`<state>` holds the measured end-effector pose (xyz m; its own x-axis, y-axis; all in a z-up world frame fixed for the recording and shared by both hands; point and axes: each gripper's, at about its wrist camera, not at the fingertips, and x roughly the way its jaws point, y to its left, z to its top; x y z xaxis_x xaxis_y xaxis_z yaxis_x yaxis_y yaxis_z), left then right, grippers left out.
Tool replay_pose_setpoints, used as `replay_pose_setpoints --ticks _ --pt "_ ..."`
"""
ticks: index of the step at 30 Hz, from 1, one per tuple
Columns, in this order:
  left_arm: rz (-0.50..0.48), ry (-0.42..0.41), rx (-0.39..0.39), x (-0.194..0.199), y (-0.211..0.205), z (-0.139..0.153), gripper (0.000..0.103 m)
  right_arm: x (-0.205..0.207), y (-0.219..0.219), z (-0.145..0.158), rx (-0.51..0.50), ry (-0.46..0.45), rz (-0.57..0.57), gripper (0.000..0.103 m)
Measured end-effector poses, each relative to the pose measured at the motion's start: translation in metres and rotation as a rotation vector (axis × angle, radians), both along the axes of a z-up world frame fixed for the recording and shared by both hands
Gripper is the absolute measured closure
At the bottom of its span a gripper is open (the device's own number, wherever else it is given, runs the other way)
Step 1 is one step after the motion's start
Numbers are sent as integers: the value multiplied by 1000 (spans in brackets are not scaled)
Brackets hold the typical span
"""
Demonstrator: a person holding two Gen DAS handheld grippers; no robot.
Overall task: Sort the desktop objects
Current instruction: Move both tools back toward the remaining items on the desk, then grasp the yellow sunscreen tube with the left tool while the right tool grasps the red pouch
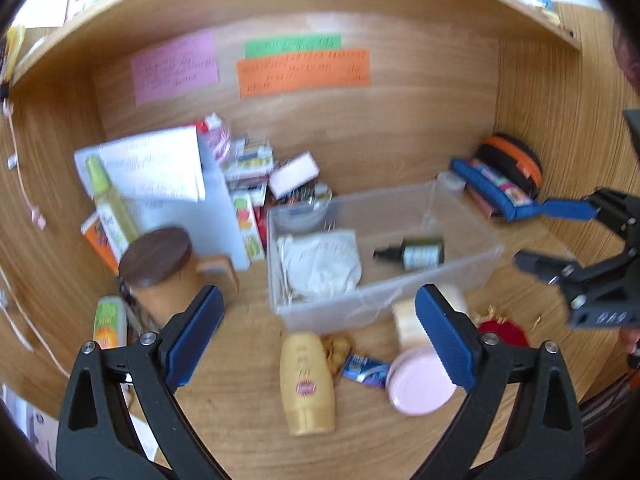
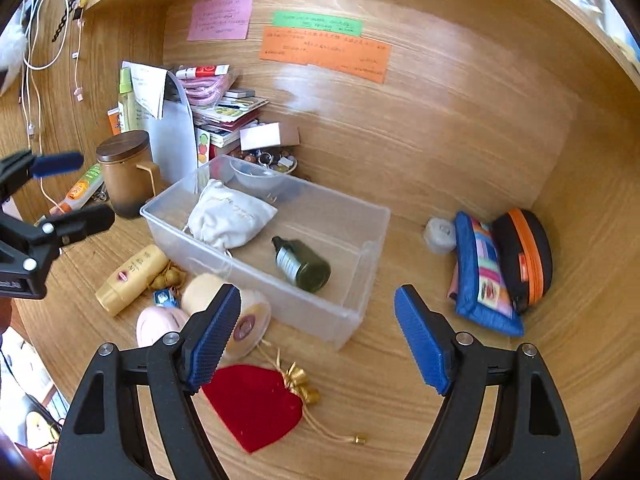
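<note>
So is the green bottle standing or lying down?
Lying down. The green bottle rests on its side on the bin floor, cap toward the white pouch.

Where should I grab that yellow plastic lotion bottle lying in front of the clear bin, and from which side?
Probably with the open left gripper, from above. The yellow plastic lotion bottle lies flat on the wooden desk; close the fingers across its mid-body, across the short width. Avoid its right side: a gold tasselled trinket lies right beside it there.
</note>
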<state>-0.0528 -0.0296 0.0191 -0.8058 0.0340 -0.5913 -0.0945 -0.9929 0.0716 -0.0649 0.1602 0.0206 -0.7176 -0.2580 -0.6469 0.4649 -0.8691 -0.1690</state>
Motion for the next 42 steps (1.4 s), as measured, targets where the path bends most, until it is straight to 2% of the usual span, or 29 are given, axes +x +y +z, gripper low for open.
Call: replay_pose_setpoints --ticks 10,18,23,27,32,39,42 --pt "47 -130 58 2 -15 -51 5 16 27 -37 -87 -90 -35 22" --pt "77 -261 75 -5 -30 -94 5 16 33 -72 -94 -180 -44 22" --pt "86 -305 83 -14 -31 -110 5 8 33 -91 -107 -259 -27 22" --pt "84 -330 77 -20 -28 -117 5 -2 33 -107 -98 -319 -34 22" --pt "80 -355 59 -27 -27 -121 5 -13 39 -114 -154 -376 -25 22" --pt "68 -354 41 -38 -28 -121 5 -18 23 -112 -123 -352 24 23" --pt "60 -355 38 -44 -28 -121 5 -21 18 -112 -115 -348 53 32"
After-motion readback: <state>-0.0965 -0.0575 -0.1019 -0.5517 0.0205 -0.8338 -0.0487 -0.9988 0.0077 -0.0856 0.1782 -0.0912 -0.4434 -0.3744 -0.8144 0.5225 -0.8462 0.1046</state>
